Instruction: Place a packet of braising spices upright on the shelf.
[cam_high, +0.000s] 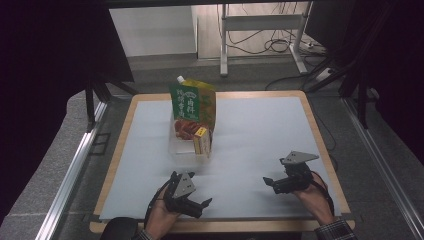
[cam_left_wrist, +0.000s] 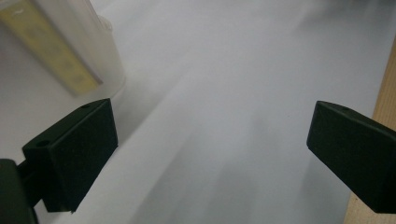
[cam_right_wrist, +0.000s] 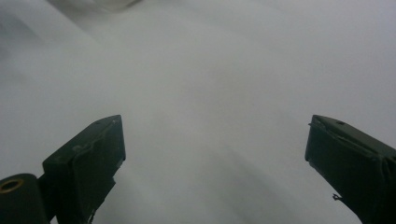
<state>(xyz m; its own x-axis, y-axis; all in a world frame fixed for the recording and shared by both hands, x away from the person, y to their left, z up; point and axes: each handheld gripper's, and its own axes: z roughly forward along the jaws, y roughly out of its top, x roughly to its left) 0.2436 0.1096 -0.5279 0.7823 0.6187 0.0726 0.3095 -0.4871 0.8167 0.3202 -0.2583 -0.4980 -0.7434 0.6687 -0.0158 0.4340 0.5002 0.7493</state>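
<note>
A green and orange spouted pouch (cam_high: 192, 102) stands in a clear plastic container (cam_high: 178, 146) at the middle of the white table mat (cam_high: 250, 130). A small yellow box (cam_high: 201, 140) leans in the container's front right corner. My left gripper (cam_high: 202, 205) rests near the front edge, open, with nothing between its jaws. The left gripper view has the yellow box (cam_left_wrist: 49, 49) and the container wall (cam_left_wrist: 105, 51) at top left, beyond the gripper (cam_left_wrist: 212, 140). My right gripper (cam_high: 268, 184) lies at the front right, open over bare mat (cam_right_wrist: 210, 93), pointing left.
The mat lies on a wooden table top (cam_high: 320, 135) whose edge (cam_left_wrist: 385, 84) runs beside my left gripper's right jaw. Metal rails (cam_high: 75, 160) flank the table. A metal stand (cam_high: 260, 30) and cables (cam_high: 280, 42) sit on the floor beyond.
</note>
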